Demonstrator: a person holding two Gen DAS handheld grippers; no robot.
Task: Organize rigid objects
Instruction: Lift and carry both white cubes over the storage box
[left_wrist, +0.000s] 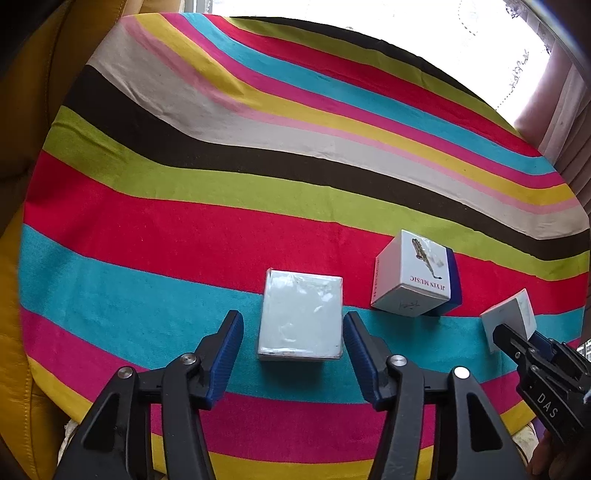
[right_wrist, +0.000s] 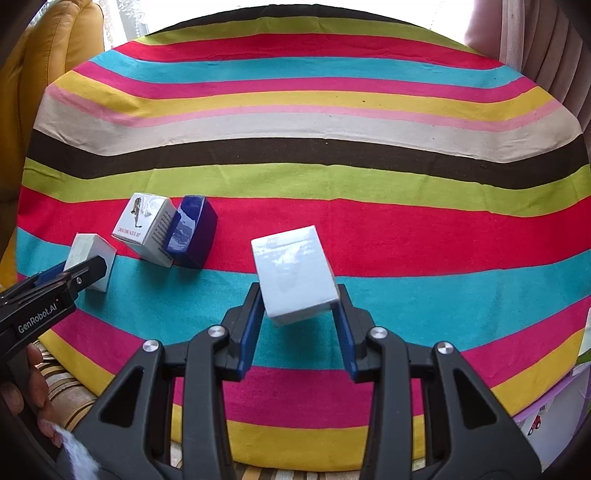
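Note:
A white plastic-wrapped box (left_wrist: 300, 318) lies on the striped cloth between the open fingers of my left gripper (left_wrist: 293, 332); the pads stand just off its sides. It also shows in the right wrist view (right_wrist: 90, 260), with the left gripper (right_wrist: 79, 275) at it. My right gripper (right_wrist: 297, 301) is shut on a second white box (right_wrist: 295, 273), tilted and held above the cloth; it also shows in the left wrist view (left_wrist: 509, 321). A white box printed with a saxophone (left_wrist: 412, 277) (right_wrist: 146, 227) lies beside a dark blue box (right_wrist: 192, 230).
The round table carries a multicolour striped cloth (right_wrist: 332, 147). A yellow leather seat (left_wrist: 22, 110) is at the left. Pink curtains (left_wrist: 561, 122) and a bright window are at the far right.

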